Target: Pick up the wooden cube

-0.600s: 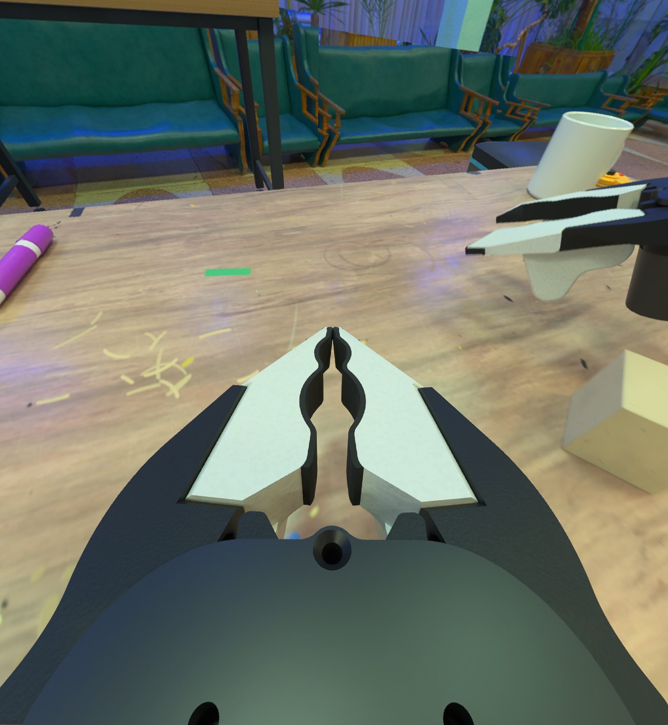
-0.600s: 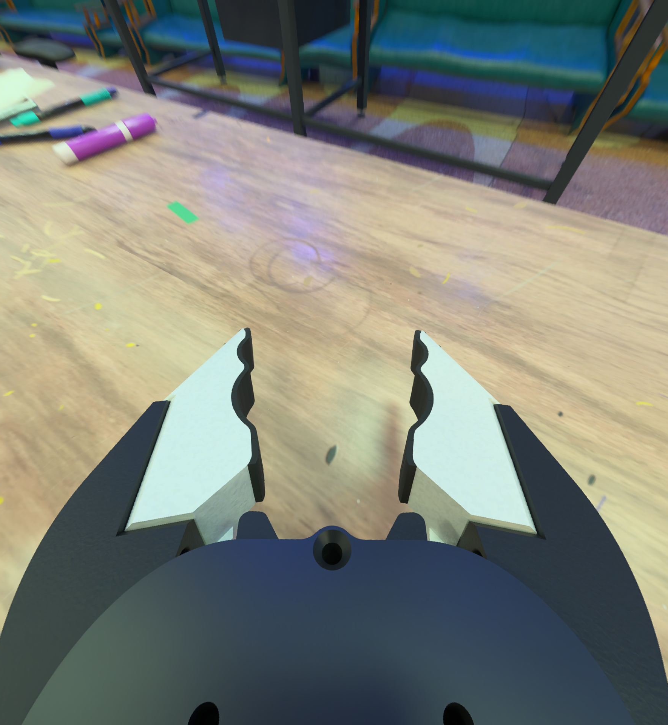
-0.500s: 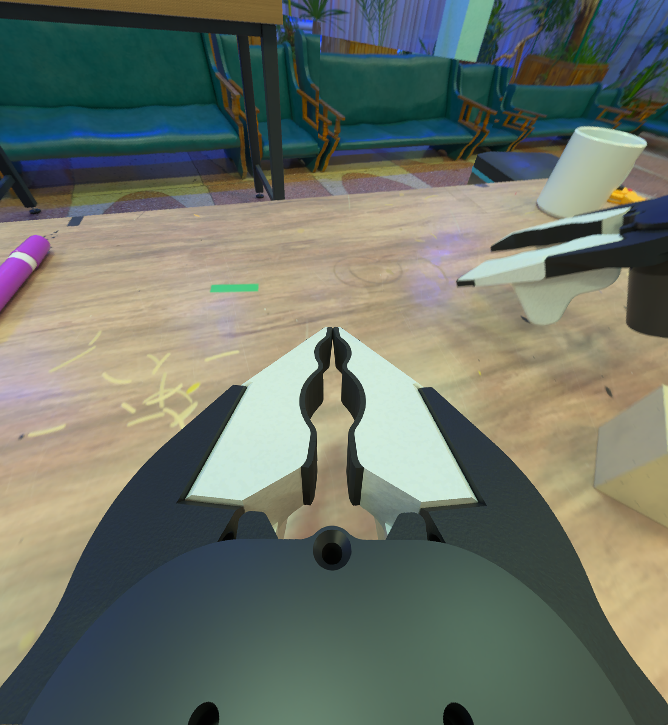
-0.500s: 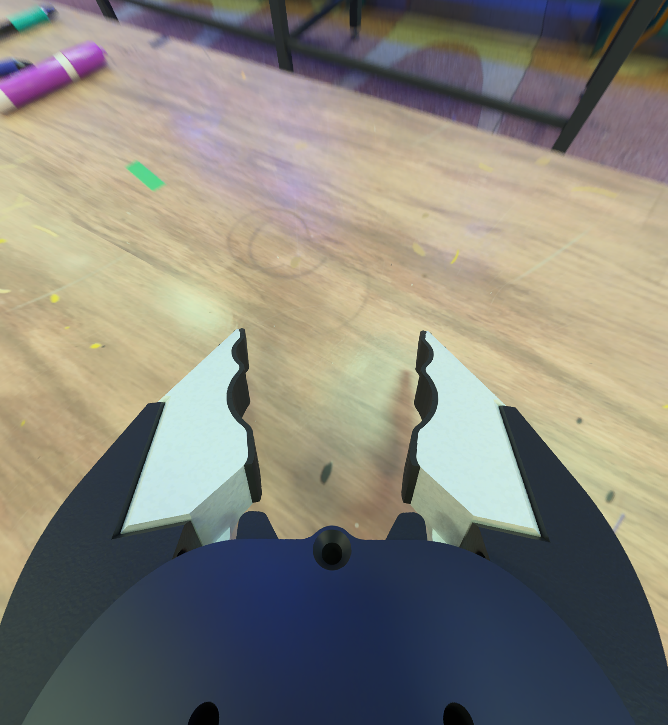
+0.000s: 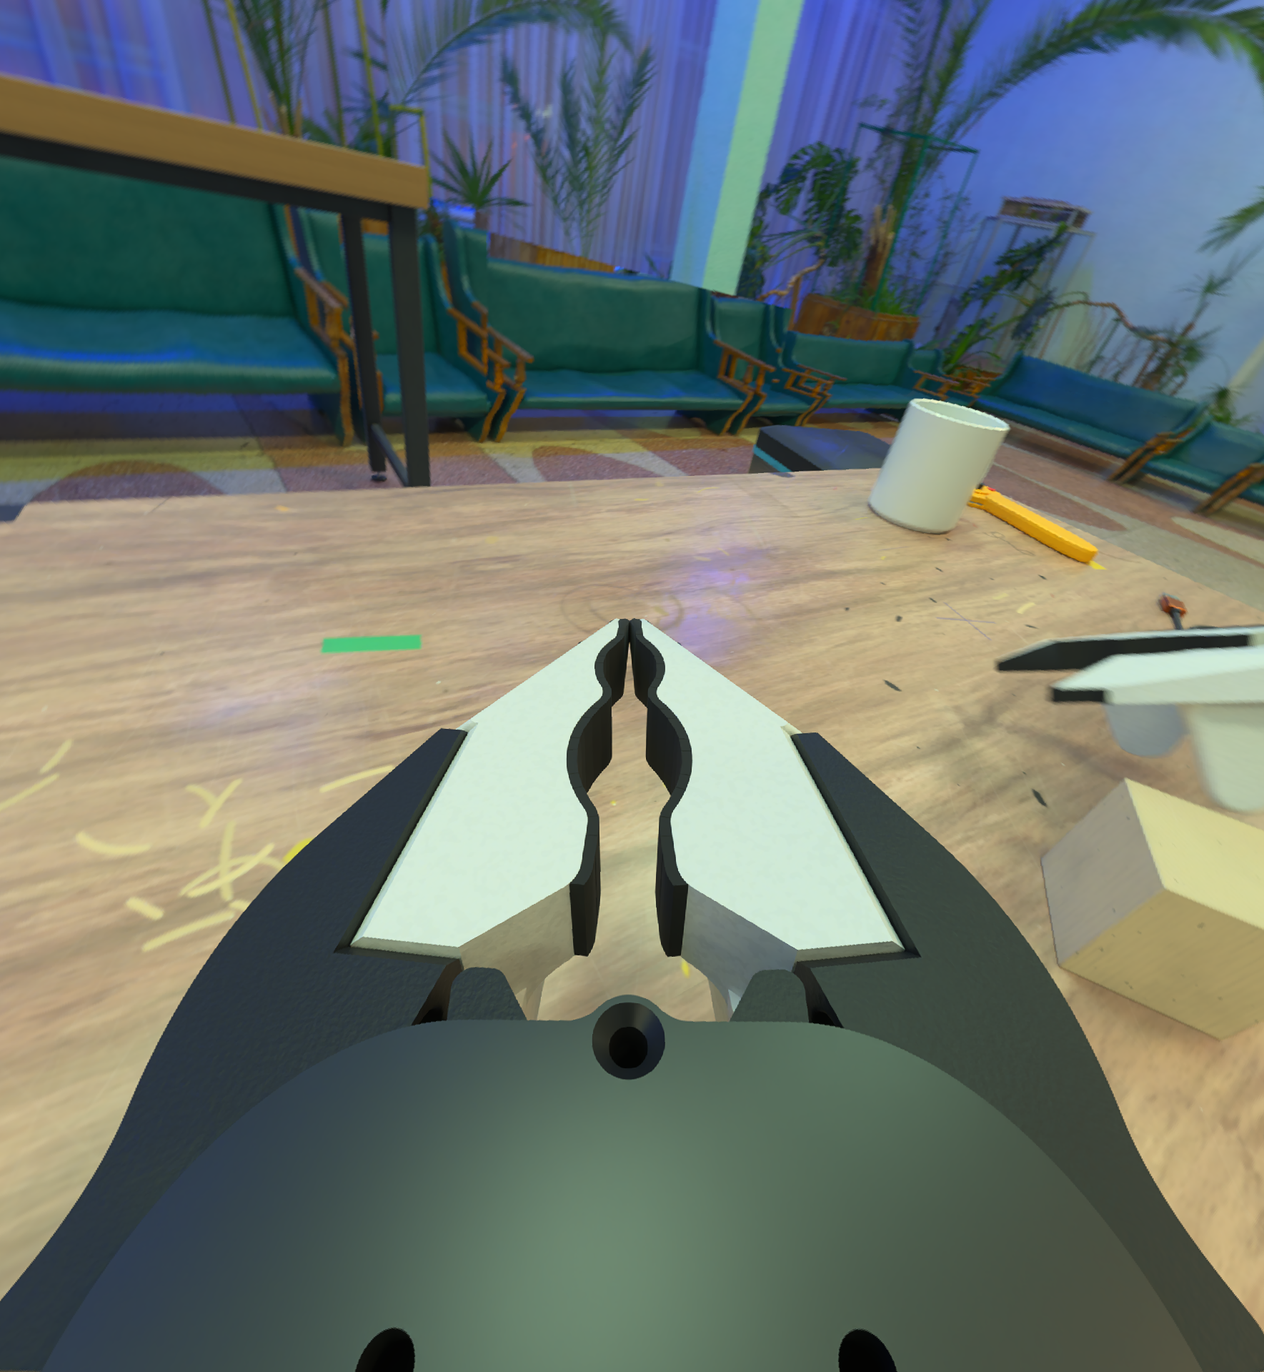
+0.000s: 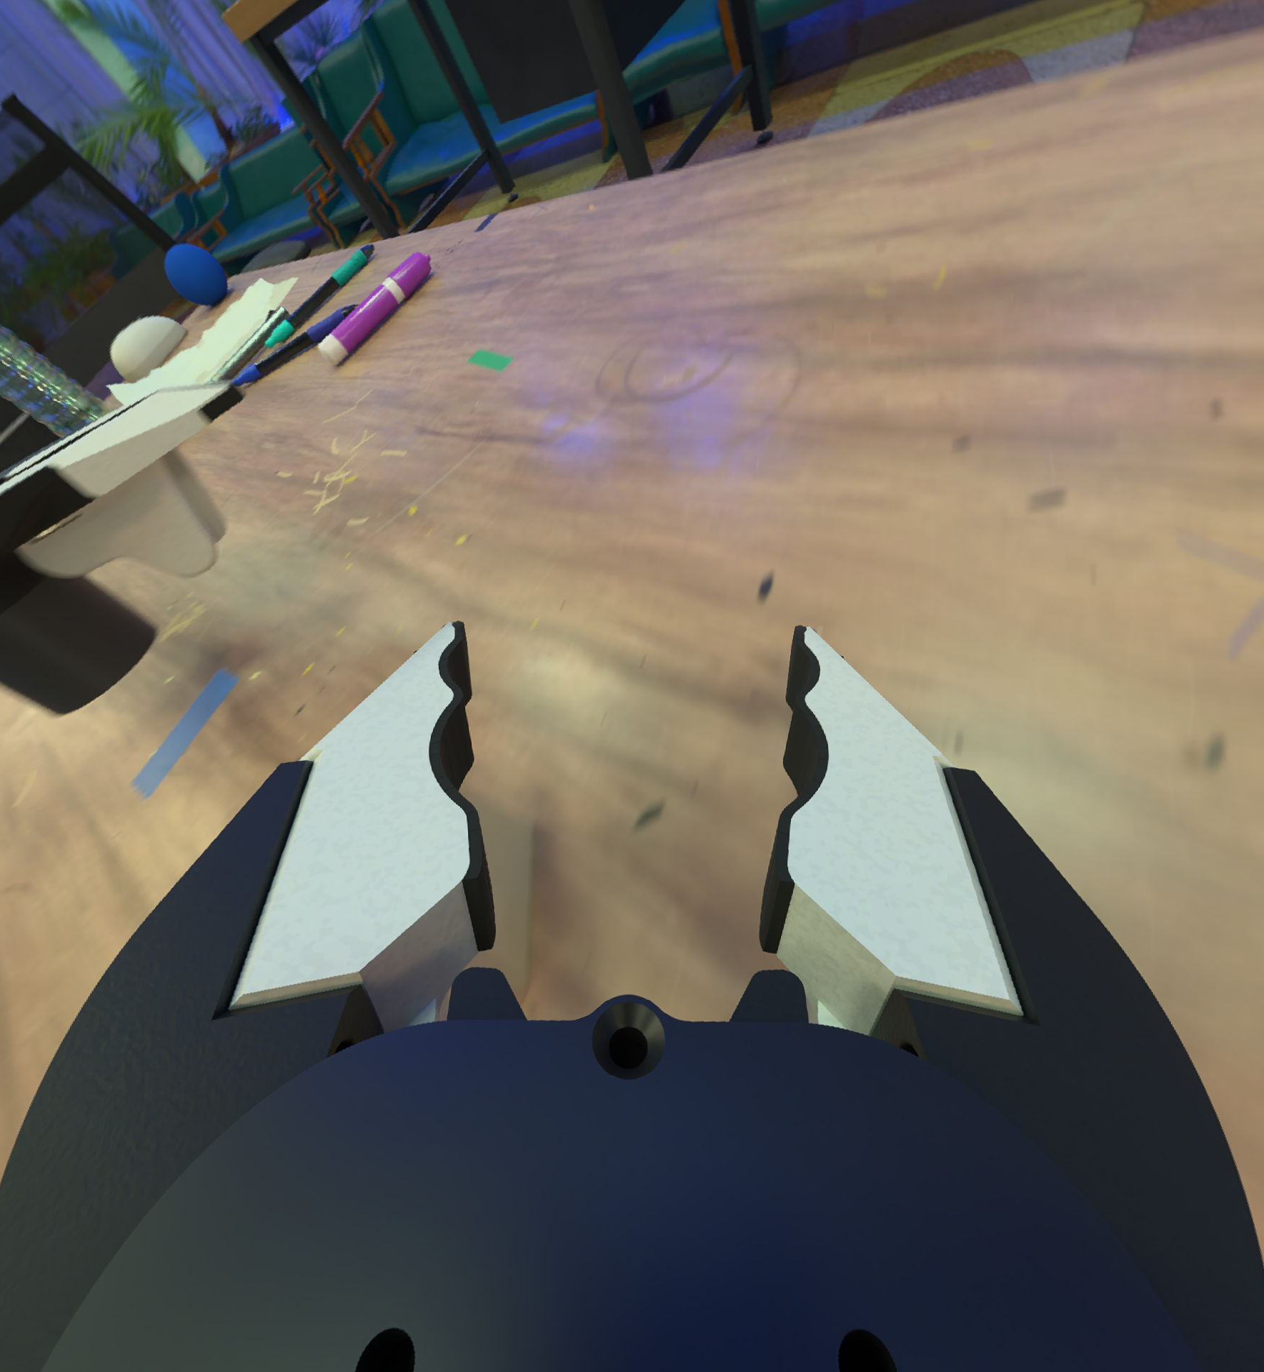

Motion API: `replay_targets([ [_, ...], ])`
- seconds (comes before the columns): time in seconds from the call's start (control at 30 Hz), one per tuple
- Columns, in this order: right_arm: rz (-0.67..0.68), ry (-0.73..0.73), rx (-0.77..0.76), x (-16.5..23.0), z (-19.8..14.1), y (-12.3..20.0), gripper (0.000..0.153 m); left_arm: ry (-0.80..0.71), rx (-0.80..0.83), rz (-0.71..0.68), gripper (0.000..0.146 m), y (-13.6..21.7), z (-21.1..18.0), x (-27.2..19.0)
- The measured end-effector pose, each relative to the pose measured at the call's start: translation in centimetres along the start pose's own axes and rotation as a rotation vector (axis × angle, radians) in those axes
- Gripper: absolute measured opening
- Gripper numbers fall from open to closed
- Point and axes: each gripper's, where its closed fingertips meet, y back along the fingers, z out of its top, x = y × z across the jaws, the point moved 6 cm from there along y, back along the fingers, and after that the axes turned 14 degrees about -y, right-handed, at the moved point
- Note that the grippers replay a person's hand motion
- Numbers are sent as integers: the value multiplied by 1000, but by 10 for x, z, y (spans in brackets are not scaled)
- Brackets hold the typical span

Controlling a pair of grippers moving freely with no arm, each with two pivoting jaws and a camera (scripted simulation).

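The pale wooden cube [image 5: 1200, 913] sits on the wooden table [image 5: 243, 742] at the right of the left wrist view, level with my left fingers. My left gripper [image 5: 627, 627] is shut and empty, low over the table to the cube's left. My right gripper [image 5: 1028, 679] hovers just above and behind the cube, pointing left. In the right wrist view my right gripper [image 6: 629, 638] is open and empty over bare table. The cube is hidden there. The left gripper [image 6: 224, 401] shows at that view's left edge.
A white cup [image 5: 937, 464] and a yellow tool [image 5: 1033, 527] stand far right near the table's back edge. A green mark [image 5: 371, 644] lies ahead. A purple marker [image 6: 376, 308], pens, paper and a blue ball [image 6: 194, 275] lie far left.
The right gripper has swung left, and the left gripper and the pens have come into its view. The left view has tilted up. Both grippers' jaws are unchanged.
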Motion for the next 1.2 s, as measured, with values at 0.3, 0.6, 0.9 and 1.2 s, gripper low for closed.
replay_targets([
  [0.3,-19,173,27,56,-69,49,97,-138,-63,-21,0,5,6,-17],
  [0.6,-305,544,83,66,-86,21,70,-364,-182,97,0,22,12,-39],
  [0.9,-29,141,136,50,-53,34,70,-192,-238,78,0,29,13,-22],
  [1.2,301,-380,296,27,-39,30,70,-174,-247,-83,16,28,13,-27],
])
